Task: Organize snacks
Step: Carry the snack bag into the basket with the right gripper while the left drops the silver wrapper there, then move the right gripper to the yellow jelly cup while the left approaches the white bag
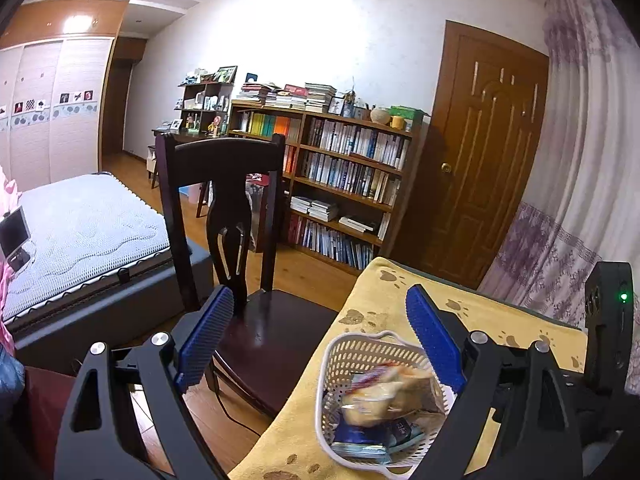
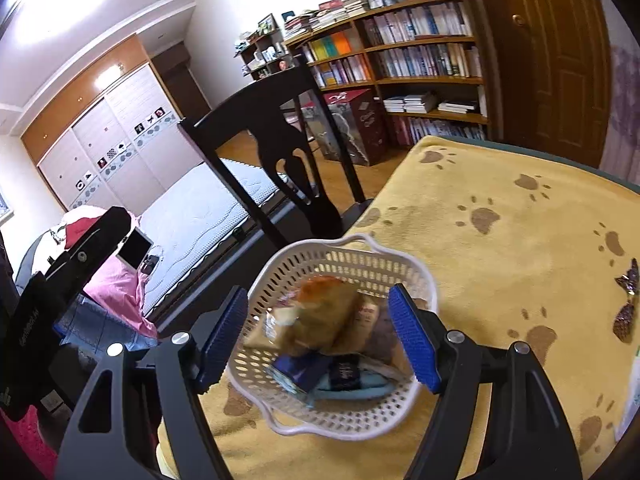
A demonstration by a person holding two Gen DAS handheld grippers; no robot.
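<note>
Left gripper (image 1: 320, 340): jaws standing wide apart, gripping nothing, hanging over the dark chair (image 1: 256, 320) and the tabletop (image 1: 500, 320) edge. White perforated basket (image 1: 360, 348) sitting on the yellow paw-print cloth (image 2: 500, 220), part-hidden by the left gripper's right finger. Snack packets (image 2: 320, 320) piling up inside it; top bread-like one is blurring, labels unreadable. Right gripper (image 2: 324, 334): jaws spread, straddling the basket, clamping nothing. Two small wrapped items (image 2: 626, 300) lying at the far right, hard to identify.

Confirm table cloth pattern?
Yellow cloth with brown paw prints; clearest in the right wrist view.
</note>
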